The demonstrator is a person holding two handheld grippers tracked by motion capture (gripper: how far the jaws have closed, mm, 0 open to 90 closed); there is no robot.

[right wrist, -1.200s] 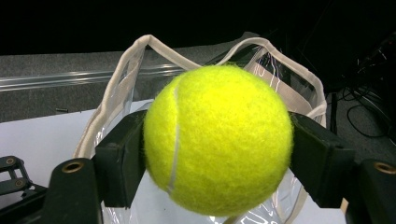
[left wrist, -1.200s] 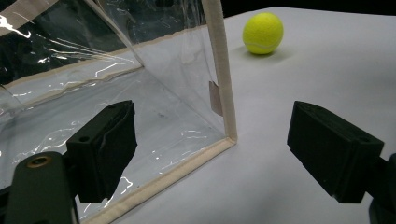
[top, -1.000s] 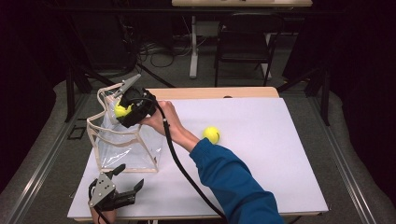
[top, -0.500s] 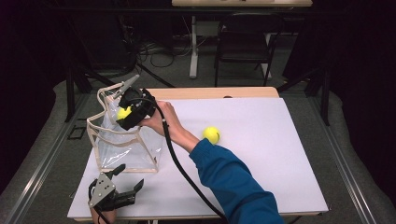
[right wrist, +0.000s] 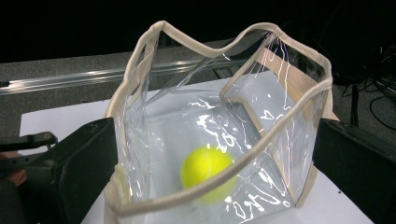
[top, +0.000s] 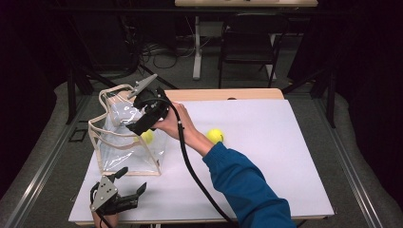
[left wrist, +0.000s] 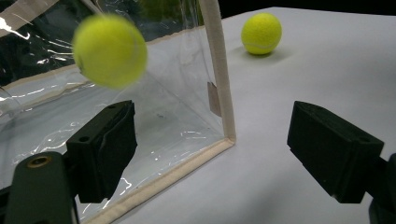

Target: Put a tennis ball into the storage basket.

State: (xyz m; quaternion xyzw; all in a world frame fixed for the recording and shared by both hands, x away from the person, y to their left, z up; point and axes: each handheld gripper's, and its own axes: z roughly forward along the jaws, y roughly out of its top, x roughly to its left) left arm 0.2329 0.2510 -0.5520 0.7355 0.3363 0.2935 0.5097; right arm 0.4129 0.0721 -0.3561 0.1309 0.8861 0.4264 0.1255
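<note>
Falling tennis ball (right wrist: 207, 173) inside clear bag (right wrist: 289, 84), right tongs (top: 138, 124) just opened.

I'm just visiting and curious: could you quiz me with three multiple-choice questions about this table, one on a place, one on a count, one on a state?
1. Where is the ball nearest the right tongs?
A. inside the clear bag
B. on the floor
C. on a chair

2. How many yellow balls are there?
A. one
B. two
C. four

3. How are the left tongs?
A. shut on a ball
B. open, holding nothing
C. shut on the bag

Answers: 1 A, it shows within the clear bag; 2 B, a second ball lies on the table; 3 B, their jaws stand apart.
</note>
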